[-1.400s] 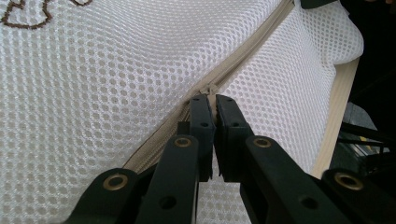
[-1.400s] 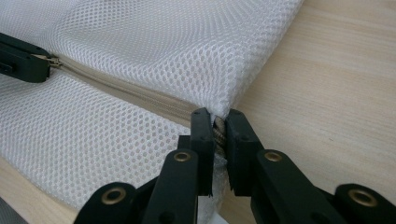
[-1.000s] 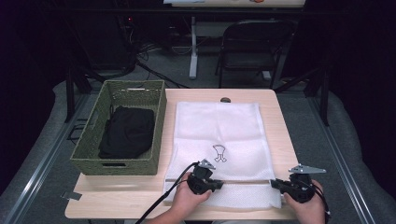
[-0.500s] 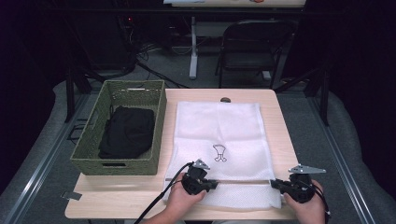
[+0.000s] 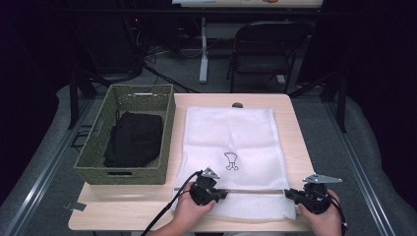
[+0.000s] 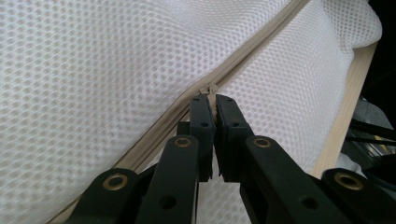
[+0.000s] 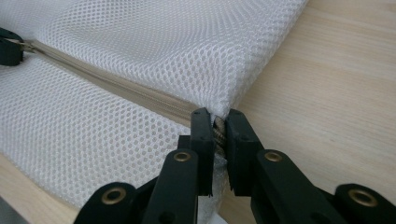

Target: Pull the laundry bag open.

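L gripper (image 6: 210,105) fingers nearly closed, pinching small beige zipper pull (image 6: 208,89) on the zip line. R gripper (image 7: 218,123) fingers clamped on end of beige zipper tape (image 7: 140,95) at bag's edge, thin gap w/ tape between. Both on white mesh laundry bag (image 5: 231,142), lying flat on light wooden bench (image 5: 295,132), zipper running across its near end. L gripper (image 5: 208,189) just inside bag's near-left corner; R gripper (image 5: 310,196) at near-right corner. Green woven basket (image 5: 96,155) w/ black folded cloth (image 5: 134,138) just beside bag, to left.
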